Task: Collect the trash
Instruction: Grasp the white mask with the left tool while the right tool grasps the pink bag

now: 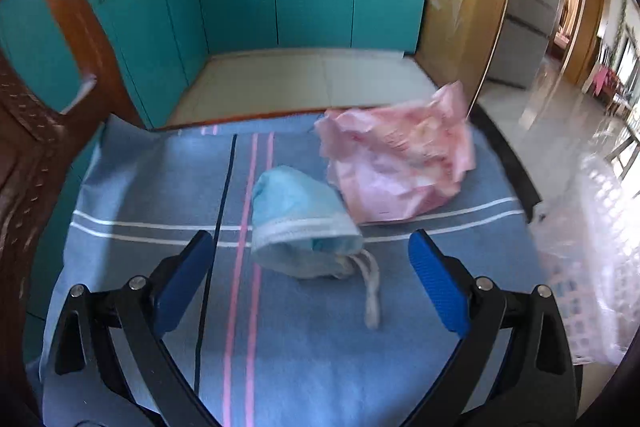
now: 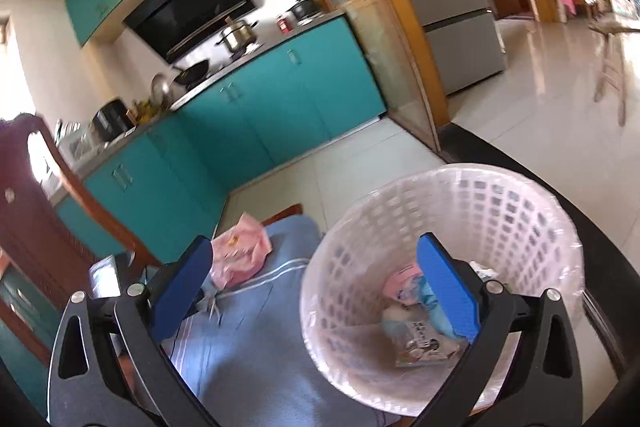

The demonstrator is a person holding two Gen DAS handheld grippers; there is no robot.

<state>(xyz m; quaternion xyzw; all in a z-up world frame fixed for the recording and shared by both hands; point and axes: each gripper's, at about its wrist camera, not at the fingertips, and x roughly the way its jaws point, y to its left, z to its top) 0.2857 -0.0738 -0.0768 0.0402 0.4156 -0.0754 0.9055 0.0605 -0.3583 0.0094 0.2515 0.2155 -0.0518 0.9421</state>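
**Mask and pink wrapper on the cloth, basket at the edge**

My left gripper [image 1: 308, 267] hangs just above the blue striped cloth [image 1: 160, 187] that covers the bench, its blue fingers [image 1: 436, 287] spread wide and grasping nothing. I take the crumpled light-blue face mask [image 1: 300, 219] as my landmark. It lies on the cloth just ahead of the gap between my left fingers, nearer the right one, not touching either. Its white ear loop [image 1: 372, 291] trails from the mask toward me. Just beyond the mask, on its far right side and touching or nearly touching it, sits a crumpled pink wrapper [image 1: 400, 163]. Well to the right of the mask, at the cloth's edge, I see the white lattice wall of the trash basket [image 1: 592, 267], lined with clear plastic.

My right gripper [image 2: 316, 287] hovers over the near rim of that trash basket [image 2: 500, 203], fingers [image 2: 448, 291] released and wide apart, with nothing between them. One finger is over the cloth [image 2: 256, 367], the other over the basket's mouth. In the bottom of the basket lie several pieces of trash [image 2: 420, 339]: a printed packet, something pink and something light blue. From this view the pink wrapper [image 2: 240, 255] shows left of the basket; the mask is mostly hidden behind my left-hand finger.
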